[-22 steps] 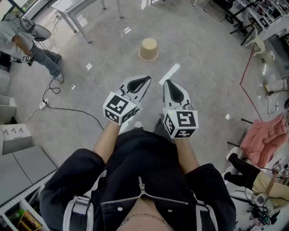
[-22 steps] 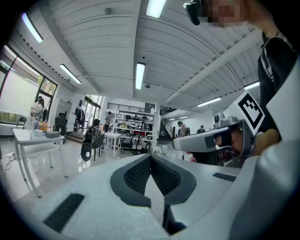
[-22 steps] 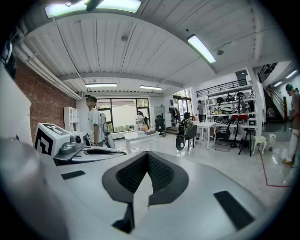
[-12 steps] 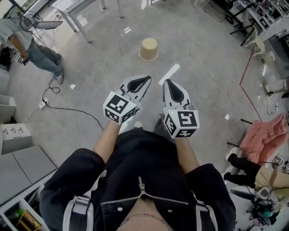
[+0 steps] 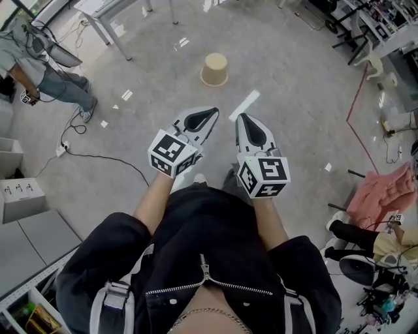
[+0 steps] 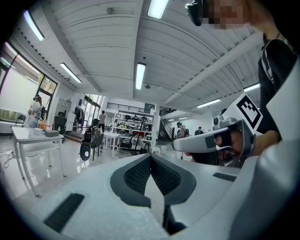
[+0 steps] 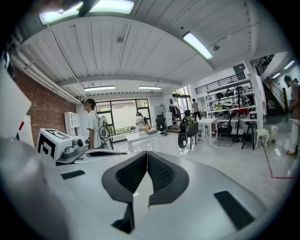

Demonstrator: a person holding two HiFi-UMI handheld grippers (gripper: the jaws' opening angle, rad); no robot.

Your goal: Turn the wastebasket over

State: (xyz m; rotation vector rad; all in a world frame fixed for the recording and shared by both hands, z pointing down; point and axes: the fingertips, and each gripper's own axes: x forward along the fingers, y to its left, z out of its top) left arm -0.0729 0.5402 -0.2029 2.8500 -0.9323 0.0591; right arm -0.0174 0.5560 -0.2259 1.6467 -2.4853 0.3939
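Observation:
A beige wastebasket stands on the grey floor ahead of me, its wide rim down and its flat bottom up. My left gripper and right gripper are held side by side at waist height, well short of the basket, both shut and empty. In the left gripper view the jaws of the left gripper meet with nothing between them, and the right gripper shows at the right. In the right gripper view the right gripper is likewise shut and empty. Neither gripper view shows the basket.
A white tape strip lies on the floor between me and the basket. A table stands at the far left, near a person and a black cable. Pink cloth and clutter lie at the right.
Both grippers have stayed where they were. The person at the far left has shifted a little.

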